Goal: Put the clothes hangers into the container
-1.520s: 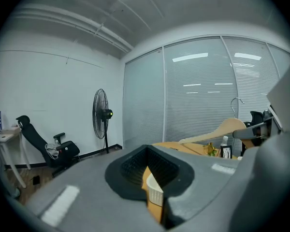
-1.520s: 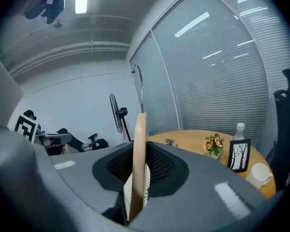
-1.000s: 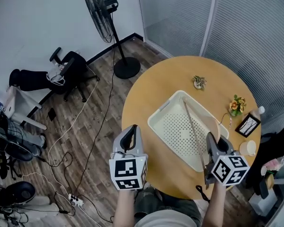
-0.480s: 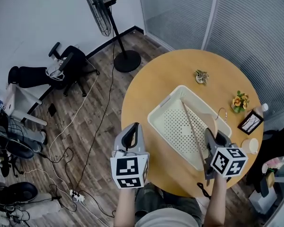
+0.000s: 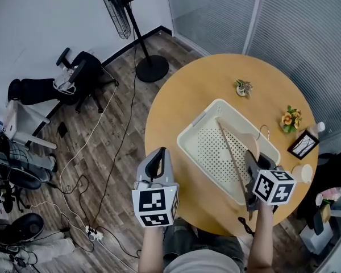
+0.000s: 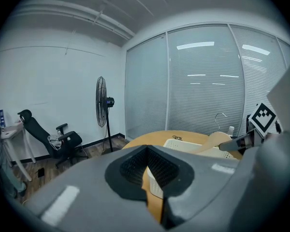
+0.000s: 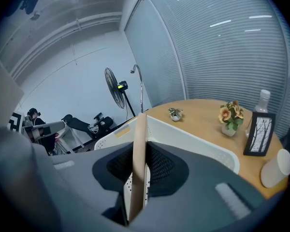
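Wooden hanger [image 5: 231, 153] w/ metal hook held tilted above white perforated container [image 5: 196, 121].

The left gripper [image 6: 148, 147] has its fingers [image 6: 130, 166] pressed together with nothing between them, and it points toward the round wooden bench [image 6: 142, 139]. On the bench sits a white perforated container [image 6: 183, 146]. Over the bench's right part a wooden clothes hanger [image 6: 210, 140] with a wire hook tilts above the container, its end at the right gripper [image 6: 234, 143]. Left of the bench, on the floor, stand a pedestal fan [image 6: 102, 98] and a black office chair [image 6: 63, 140].
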`<state>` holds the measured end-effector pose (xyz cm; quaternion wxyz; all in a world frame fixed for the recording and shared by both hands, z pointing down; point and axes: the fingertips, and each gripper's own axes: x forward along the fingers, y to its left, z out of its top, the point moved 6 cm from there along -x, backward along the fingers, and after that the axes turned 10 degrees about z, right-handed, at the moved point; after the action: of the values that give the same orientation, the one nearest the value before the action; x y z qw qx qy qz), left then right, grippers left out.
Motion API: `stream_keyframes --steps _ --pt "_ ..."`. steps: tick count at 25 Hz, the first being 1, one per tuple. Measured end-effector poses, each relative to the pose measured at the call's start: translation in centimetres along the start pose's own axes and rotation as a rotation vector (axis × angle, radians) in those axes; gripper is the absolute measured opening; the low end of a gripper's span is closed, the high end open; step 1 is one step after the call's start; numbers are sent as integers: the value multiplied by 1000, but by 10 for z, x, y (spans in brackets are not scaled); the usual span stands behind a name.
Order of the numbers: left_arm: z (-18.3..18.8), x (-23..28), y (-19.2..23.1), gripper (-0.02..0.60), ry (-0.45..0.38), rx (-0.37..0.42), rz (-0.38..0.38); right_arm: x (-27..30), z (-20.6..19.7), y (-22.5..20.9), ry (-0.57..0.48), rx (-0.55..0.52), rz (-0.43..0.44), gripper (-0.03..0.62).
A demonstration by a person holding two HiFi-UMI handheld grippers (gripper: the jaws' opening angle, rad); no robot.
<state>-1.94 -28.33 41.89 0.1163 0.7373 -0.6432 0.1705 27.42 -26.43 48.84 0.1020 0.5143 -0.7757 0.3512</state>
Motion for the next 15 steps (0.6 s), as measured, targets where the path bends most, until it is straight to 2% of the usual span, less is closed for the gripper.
stream_keyframes --steps 15 --pt "-9 5 -2 0 27 -10 3 17 -13 -9 6 103 24 83"
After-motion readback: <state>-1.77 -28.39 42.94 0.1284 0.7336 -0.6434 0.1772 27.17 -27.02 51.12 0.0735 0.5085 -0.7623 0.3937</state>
